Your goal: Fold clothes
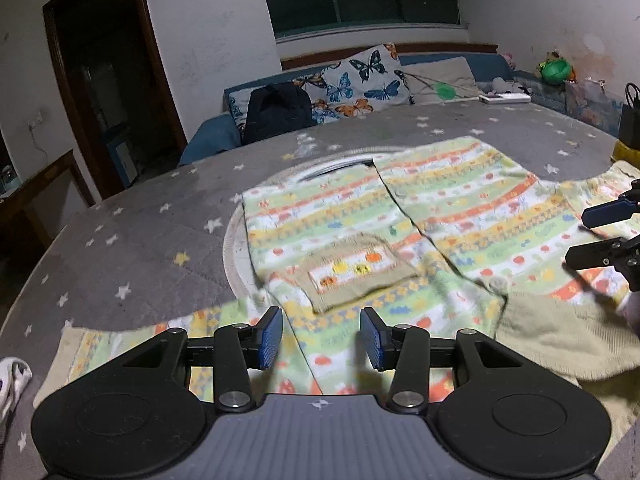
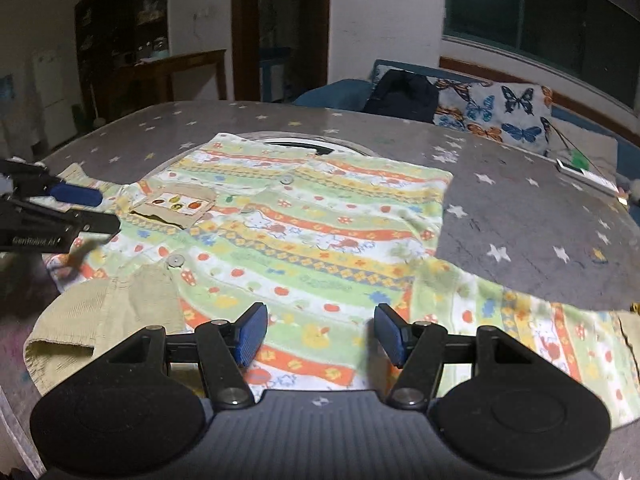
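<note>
Mostly soft cloth fills the left wrist view: a child's shirt of fuzzy, towel-like fabric lies spread flat across the centre of the frame on a grey quilted cover dotted with pale stars. Its stripes run green, yellow, orange and white with small printed fruit and flowers; a squarish patch pocket is edged in beige ribbing, and a beige ribbed collar sits at lower right. The left gripper, black with blue ridged pads, hangs at the bottom with jaws parted and nothing between them. The right gripper enters at the right edge, also parted.

Seen from the right wrist, the shirt covers the middle, round grey buttons down its front. The right gripper stands agape above the fabric, empty. The left gripper shows at the left edge.
</note>
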